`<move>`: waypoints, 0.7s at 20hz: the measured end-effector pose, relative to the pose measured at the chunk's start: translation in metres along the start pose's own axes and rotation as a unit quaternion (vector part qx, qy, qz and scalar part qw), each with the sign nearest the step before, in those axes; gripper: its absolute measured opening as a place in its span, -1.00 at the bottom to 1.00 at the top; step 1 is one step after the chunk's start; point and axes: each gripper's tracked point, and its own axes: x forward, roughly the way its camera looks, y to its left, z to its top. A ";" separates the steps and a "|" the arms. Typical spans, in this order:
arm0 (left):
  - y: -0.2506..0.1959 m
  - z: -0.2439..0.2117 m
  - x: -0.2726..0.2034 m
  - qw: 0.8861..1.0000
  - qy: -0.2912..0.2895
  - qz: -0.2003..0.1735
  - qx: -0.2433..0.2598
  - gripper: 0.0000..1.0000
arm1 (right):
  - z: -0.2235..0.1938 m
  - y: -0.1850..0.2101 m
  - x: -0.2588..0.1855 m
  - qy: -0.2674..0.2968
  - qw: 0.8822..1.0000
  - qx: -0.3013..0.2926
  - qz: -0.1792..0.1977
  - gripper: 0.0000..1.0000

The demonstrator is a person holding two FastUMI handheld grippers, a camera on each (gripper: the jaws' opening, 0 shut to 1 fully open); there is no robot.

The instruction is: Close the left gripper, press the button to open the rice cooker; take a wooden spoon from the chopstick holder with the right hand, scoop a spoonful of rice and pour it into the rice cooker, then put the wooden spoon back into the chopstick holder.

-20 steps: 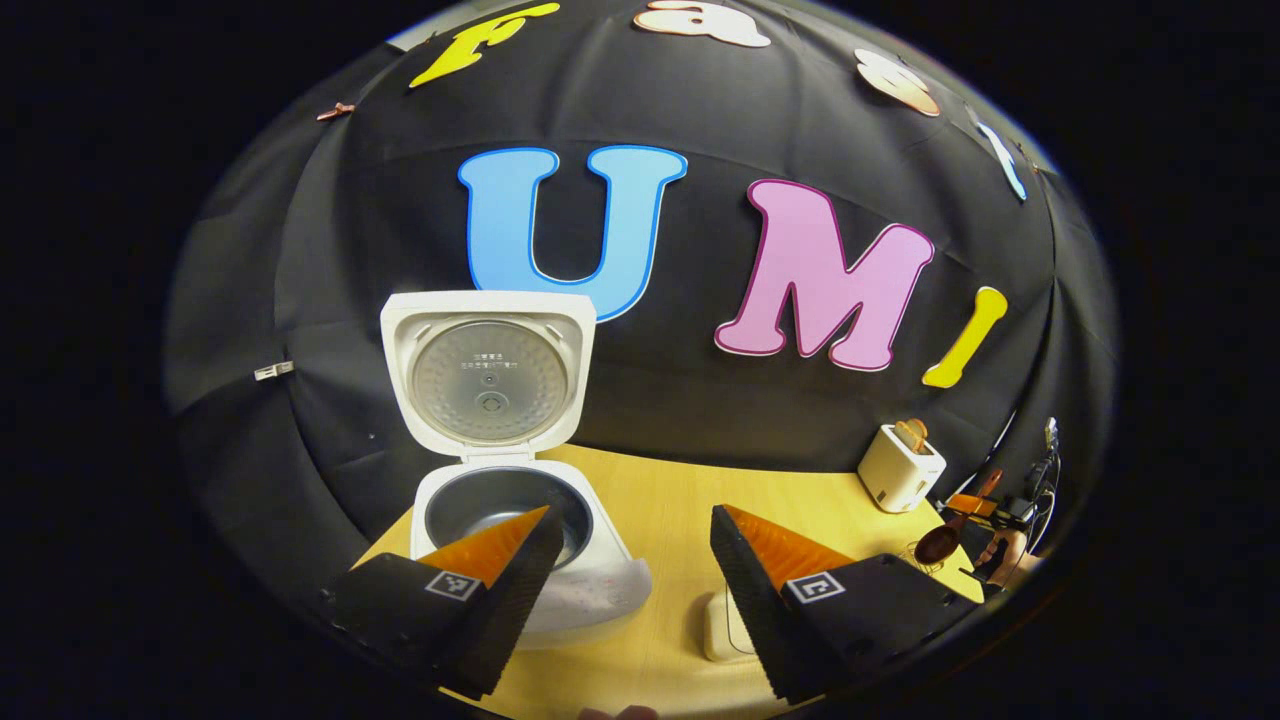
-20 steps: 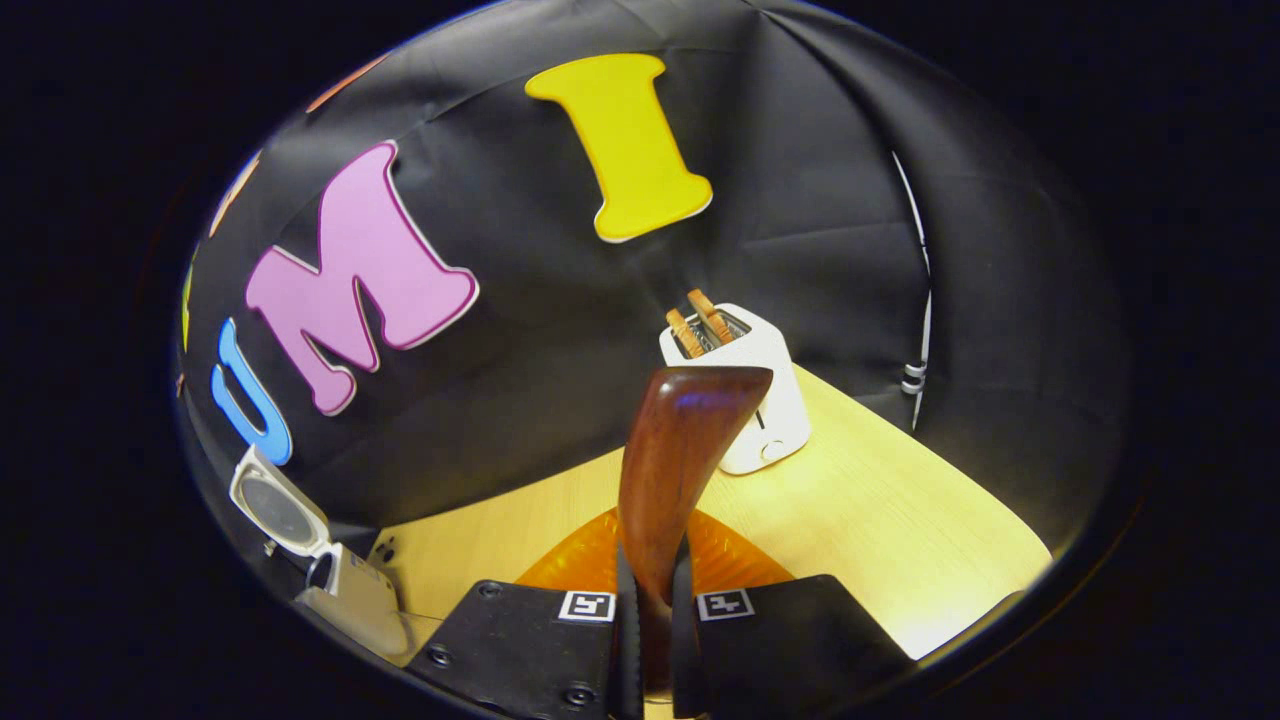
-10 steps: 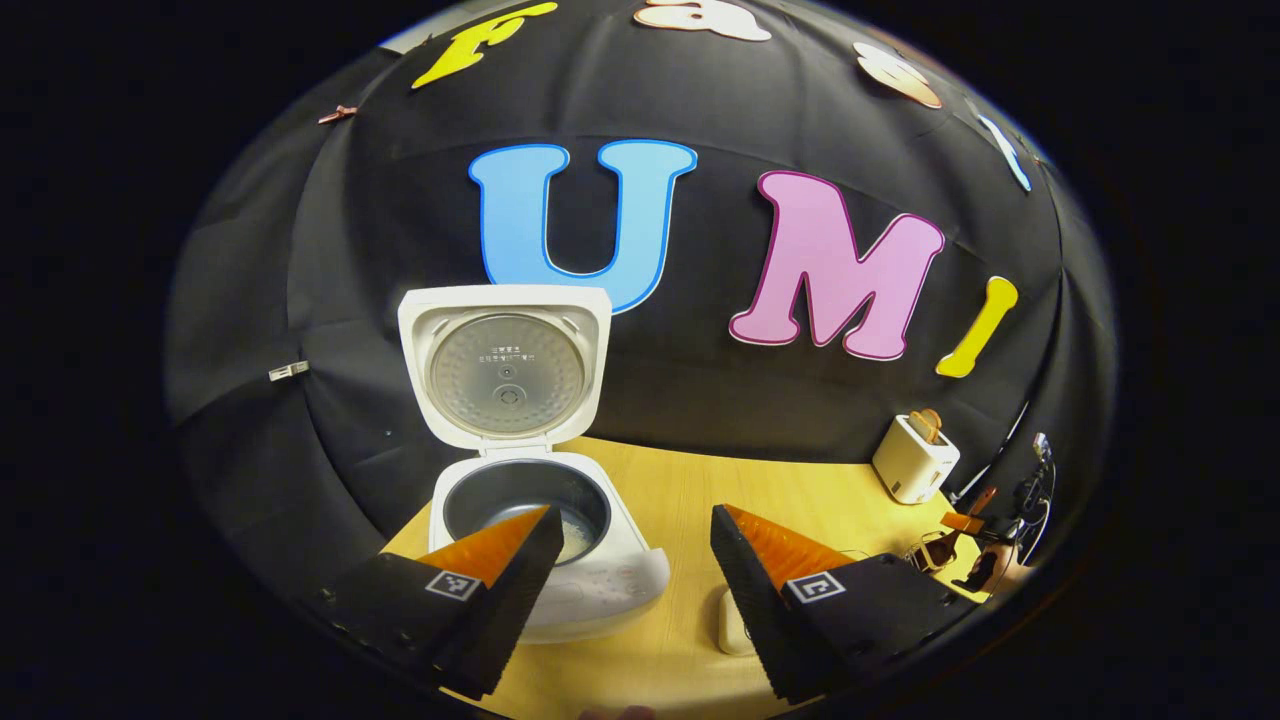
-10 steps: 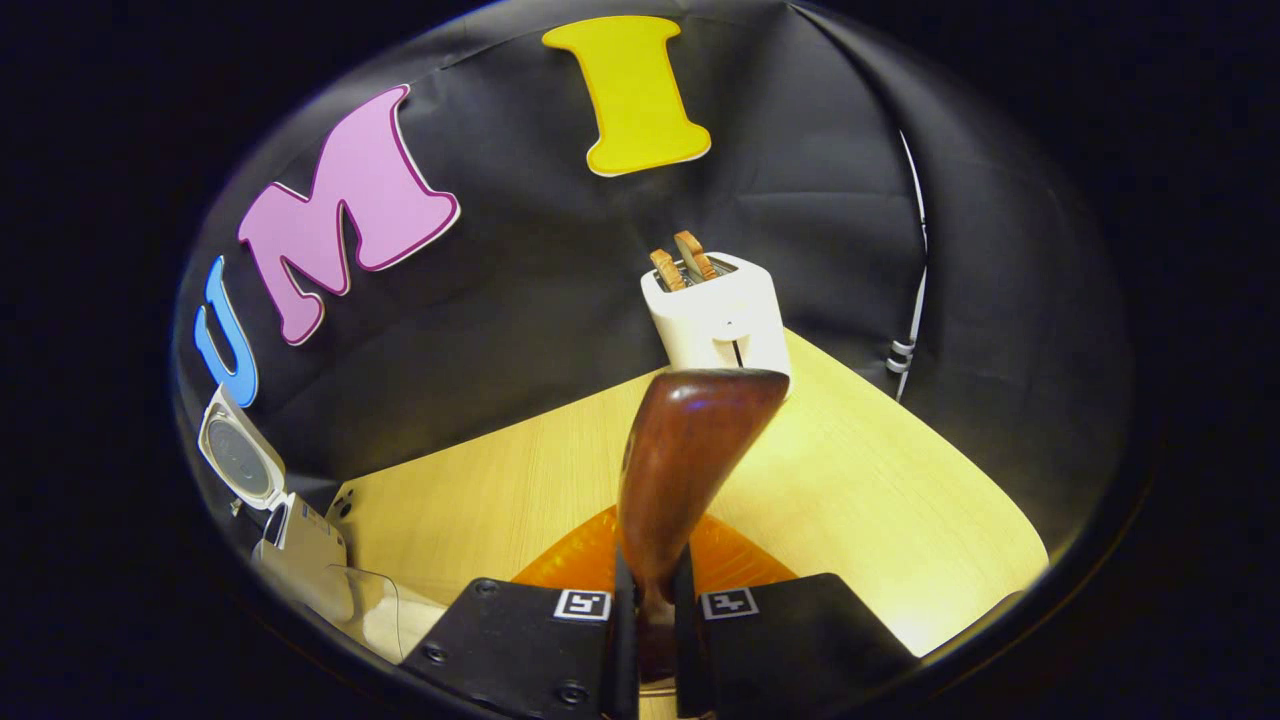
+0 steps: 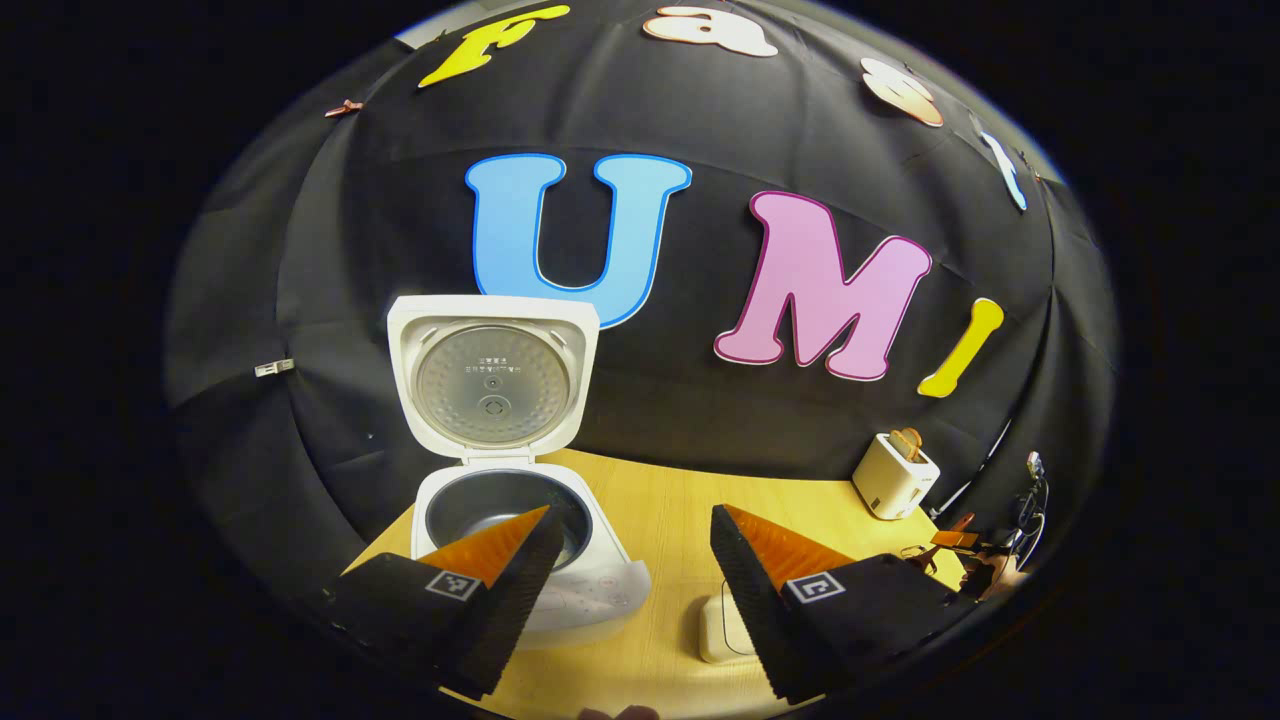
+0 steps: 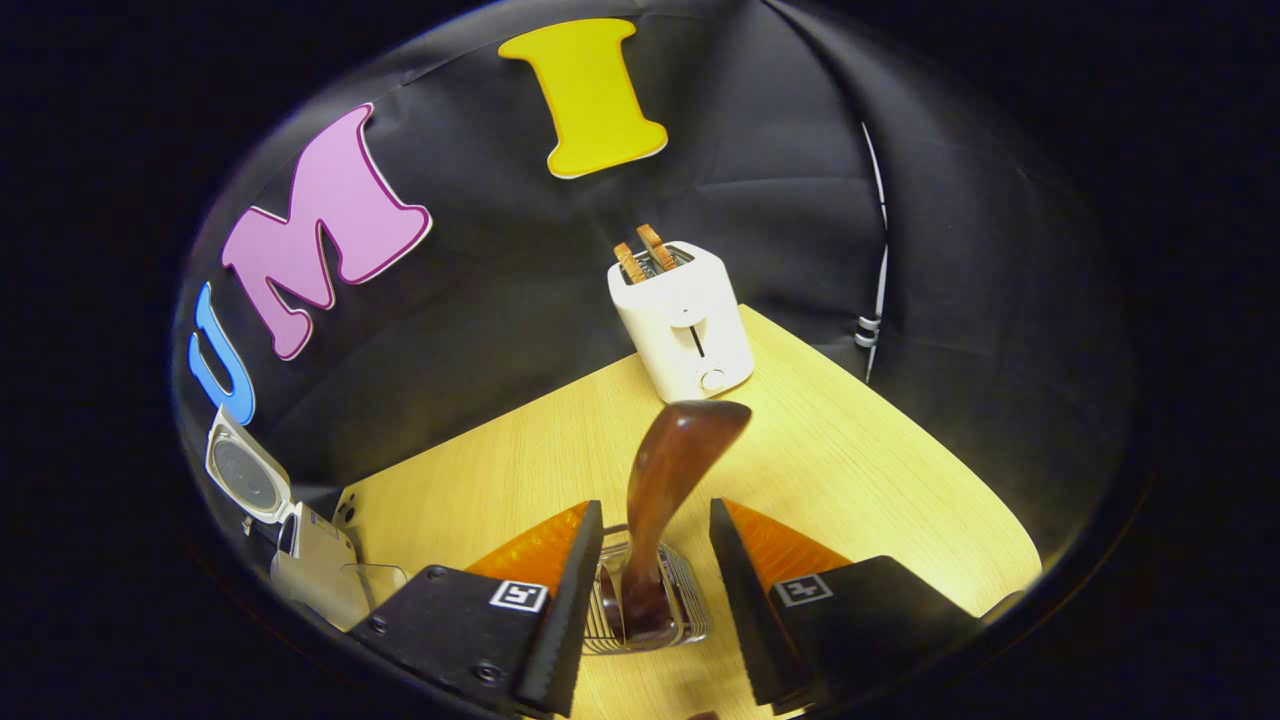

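Right gripper view: right gripper (image 6: 647, 575) spread wide, gripping nothing, fingers flanking the wooden spoon (image 6: 668, 500) without touching it. Spoon standing upright, slightly tilted, in the wire chopstick holder (image 6: 645, 600) directly between the fingers. Looks released; best drawn straight back and up, keeping both fingers off the handle so as not to tip spoon or holder. Toaster (image 6: 683, 317) well ahead. Left gripper view: left gripper (image 5: 630, 570) wide open and empty, with the rice cooker (image 5: 520, 540), lid raised, ahead and to the left.
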 end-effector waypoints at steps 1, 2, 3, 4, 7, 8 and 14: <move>0.000 0.002 -0.001 1.000 -0.003 -0.003 0.000 0.89 | 0.001 -0.002 -0.007 0.000 1.000 0.005 -0.002 0.46; 0.000 0.002 -0.002 1.000 -0.007 -0.006 -0.001 0.89 | 0.000 -0.004 -0.015 0.004 1.000 0.006 -0.008 0.47; 0.000 0.004 -0.002 1.000 -0.010 -0.009 -0.001 0.89 | -0.001 -0.008 -0.022 0.006 1.000 0.003 -0.014 0.47; -0.001 0.006 -0.002 1.000 -0.013 -0.012 -0.001 0.89 | -0.001 -0.010 -0.032 0.007 1.000 -0.001 -0.019 0.48; -0.004 0.009 -0.002 0.999 -0.023 -0.024 0.004 0.89 | 0.002 -0.010 -0.059 0.013 0.999 -0.036 -0.038 0.47; -0.005 0.010 -0.001 0.999 -0.024 -0.029 0.004 0.89 | 0.003 -0.005 -0.067 0.013 0.998 -0.056 -0.036 0.47; -0.008 0.012 0.000 0.998 -0.035 -0.051 0.013 0.89 | 0.013 0.072 -0.107 -0.010 0.993 -0.115 0.040 0.48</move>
